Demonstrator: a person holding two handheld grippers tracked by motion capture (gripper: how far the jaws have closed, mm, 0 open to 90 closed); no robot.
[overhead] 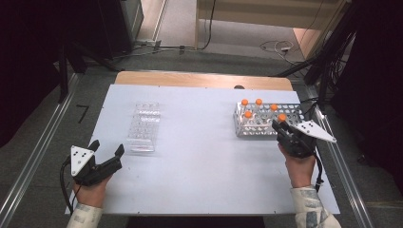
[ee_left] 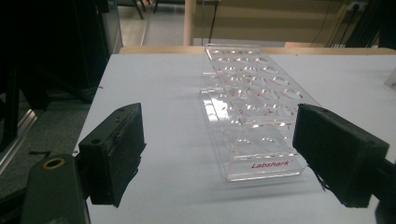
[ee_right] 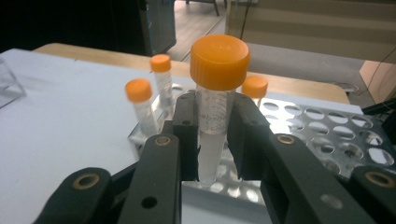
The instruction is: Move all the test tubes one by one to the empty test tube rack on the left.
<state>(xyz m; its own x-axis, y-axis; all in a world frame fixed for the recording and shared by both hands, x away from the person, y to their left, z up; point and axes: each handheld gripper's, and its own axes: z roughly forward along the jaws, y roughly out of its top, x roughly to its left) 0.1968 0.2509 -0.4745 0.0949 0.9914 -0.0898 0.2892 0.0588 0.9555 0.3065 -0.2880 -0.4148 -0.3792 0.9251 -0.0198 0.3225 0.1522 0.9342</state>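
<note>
The right gripper (ee_right: 212, 135), clamped on an orange-capped tube (ee_right: 215, 88) above the metal rack (overhead: 294, 113), seems mid-lift; next comes carrying it to the clear rack (ee_left: 252, 107) before the spread-jawed left gripper (ee_left: 219, 154).

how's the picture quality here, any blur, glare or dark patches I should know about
High view: the white table is evenly lit, the room's edges go nearly black, and the clear rack barely stands out. Left gripper view: soft focus, the clear rack shows pale glints, and the upper left is dark. Right gripper view: the held tube is fairly sharp, the tubes behind it blur, and the metal rack looks soft.
</note>
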